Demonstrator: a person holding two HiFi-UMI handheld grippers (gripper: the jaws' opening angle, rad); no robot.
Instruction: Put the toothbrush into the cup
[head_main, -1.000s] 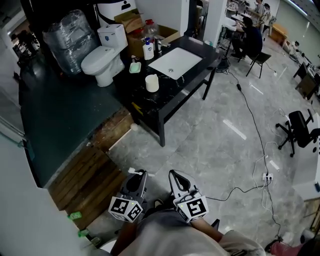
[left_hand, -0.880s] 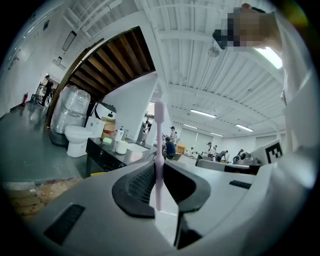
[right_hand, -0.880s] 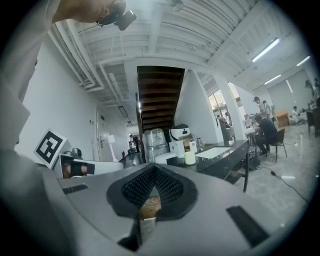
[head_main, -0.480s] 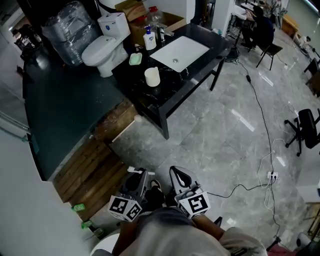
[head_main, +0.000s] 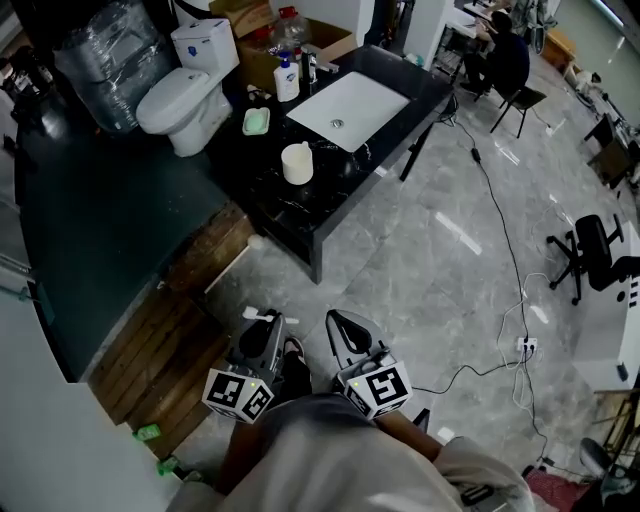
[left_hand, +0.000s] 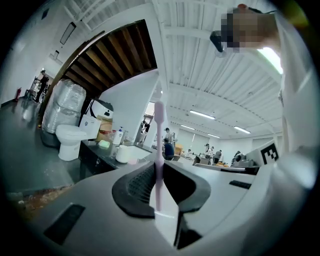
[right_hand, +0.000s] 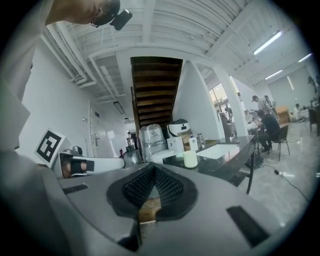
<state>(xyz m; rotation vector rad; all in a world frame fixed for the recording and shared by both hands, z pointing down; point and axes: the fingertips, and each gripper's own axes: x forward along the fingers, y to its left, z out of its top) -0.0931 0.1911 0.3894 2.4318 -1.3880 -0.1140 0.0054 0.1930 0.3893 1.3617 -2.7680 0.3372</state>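
Note:
My left gripper (head_main: 268, 324) is shut on the toothbrush (head_main: 256, 314), low in the head view near my body. In the left gripper view the pale pink toothbrush (left_hand: 159, 145) stands upright between the closed jaws (left_hand: 159, 175). The white cup (head_main: 297, 163) stands on the black counter (head_main: 300, 215), far ahead of both grippers; it is small in the left gripper view as the cup (left_hand: 123, 153) and in the right gripper view as the cup (right_hand: 190, 158). My right gripper (head_main: 341, 324) is beside the left, shut with nothing in it (right_hand: 154, 171).
A white sink basin (head_main: 345, 105) is set in the counter, with a green soap dish (head_main: 256, 121) and a soap bottle (head_main: 287, 80) behind the cup. A toilet (head_main: 185, 92) stands left of the counter. Cables (head_main: 500, 250) cross the grey floor; a wooden step (head_main: 170, 340) lies left.
The head view has shifted a little, so counter and cup sit slightly lower and to the left. Both grippers keep the same pose, toothbrush still held in the left.

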